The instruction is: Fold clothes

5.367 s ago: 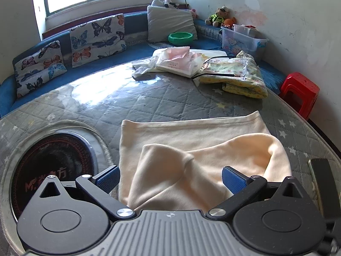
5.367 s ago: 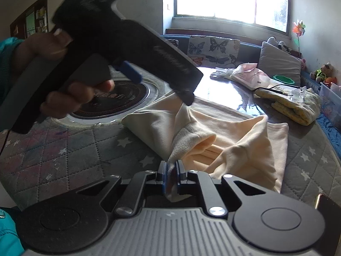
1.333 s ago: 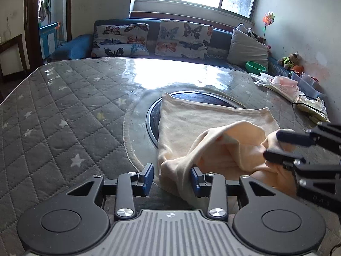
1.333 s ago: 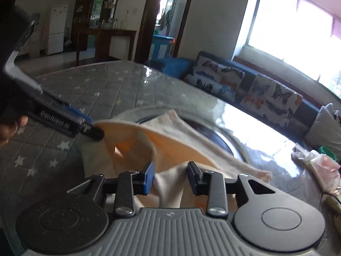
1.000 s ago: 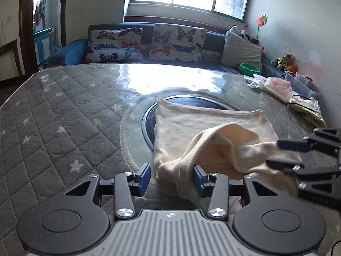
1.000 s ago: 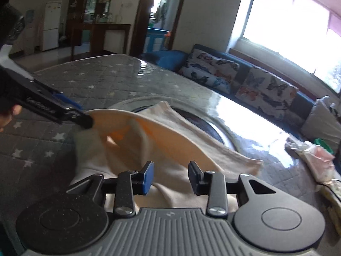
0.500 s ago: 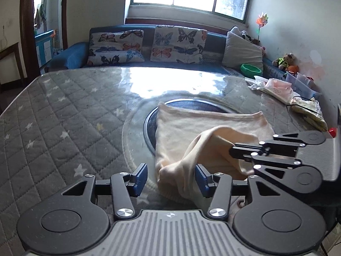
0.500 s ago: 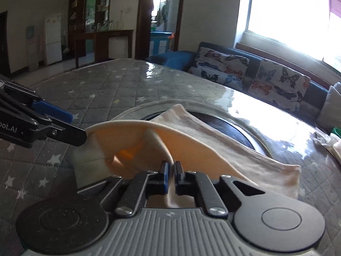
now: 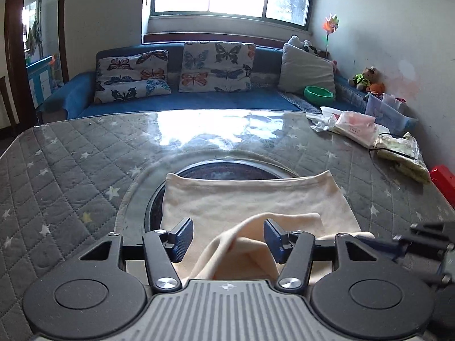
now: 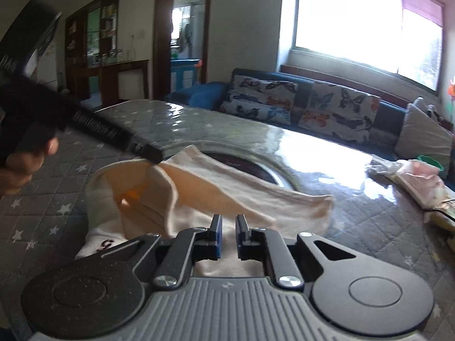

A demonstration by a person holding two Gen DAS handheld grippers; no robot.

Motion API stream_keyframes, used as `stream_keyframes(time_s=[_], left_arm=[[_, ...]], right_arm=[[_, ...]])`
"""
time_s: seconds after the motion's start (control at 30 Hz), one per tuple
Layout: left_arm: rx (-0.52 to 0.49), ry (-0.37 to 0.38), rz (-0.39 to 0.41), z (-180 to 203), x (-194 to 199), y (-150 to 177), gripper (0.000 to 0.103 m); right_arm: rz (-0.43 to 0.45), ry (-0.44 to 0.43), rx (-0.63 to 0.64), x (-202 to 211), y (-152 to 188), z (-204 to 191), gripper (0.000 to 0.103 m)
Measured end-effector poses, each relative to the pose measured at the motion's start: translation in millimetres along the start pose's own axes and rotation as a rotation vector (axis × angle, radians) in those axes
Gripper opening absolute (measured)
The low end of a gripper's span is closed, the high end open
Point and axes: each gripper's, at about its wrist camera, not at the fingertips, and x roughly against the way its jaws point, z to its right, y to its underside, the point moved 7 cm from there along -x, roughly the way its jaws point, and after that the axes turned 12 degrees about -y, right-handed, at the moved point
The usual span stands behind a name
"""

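A cream garment lies on the grey quilted table, partly over a dark round hob. Its near part is bunched into a raised fold. My left gripper is over that fold, its jaws opening; the fold sits between the blue pads, close to the right one, and is not pinched. In the right wrist view a hand holds the left gripper, its tip at the lifted cloth edge. My right gripper hovers above the garment, jaws opening from a narrow gap, nothing pinched.
A blue sofa with butterfly cushions runs behind the table. Plastic bags, a packed cloth bundle and a cable lie at the table's right side. A green bowl, a clear box and a red stool stand beyond.
The right gripper shut briefly, then parted slightly and drew back toward the right edge of the left view. The left jaws widened. The raised fold has sunk lower.
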Motion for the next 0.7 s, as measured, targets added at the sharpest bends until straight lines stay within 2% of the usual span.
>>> stream_keyframes(time_s=[0.07,0.2,0.27,0.3,0.33,0.37,0.5,0.7], left_arm=[[-0.004,-0.011,0.0,-3.2,1.4,-0.2,0.059],[0.007,-0.022,-0.009,-9.8,2.0,2.4,0.061],[0.025,-0.022,-0.014,-14.0,1.0,0.8,0.062],[0.034,-0.021,-0.015,-15.9,0.6,-0.3,0.063],[0.038,-0.02,-0.015,-17.1,0.0,-1.9,0.063],[0.041,-0.019,-0.015,-18.1,-0.6,-3.4,0.063],[0.044,-0.023,-0.017,-17.8,-6.9,-8.1,0.066],[0.008,-0.004,-0.035,1.3,-20.7,-8.4,0.068]], right_arm=[[-0.009,-0.034,0.017,-13.8,-0.5,-9.4,0.03],[-0.024,-0.09,0.042,-45.8,-6.2,-29.3,0.03],[-0.034,-0.079,0.037,-61.3,-8.3,-31.4,0.029],[-0.041,-0.079,0.026,-67.5,-8.3,-30.6,0.026],[-0.046,-0.08,0.011,-72.2,-8.0,-29.1,0.018],[-0.048,-0.079,-0.003,-74.5,-7.2,-26.7,0.005],[0.003,-0.044,-0.032,-57.1,-7.2,-17.6,0.002],[0.101,0.081,-0.014,6.5,-10.9,9.0,0.002]])
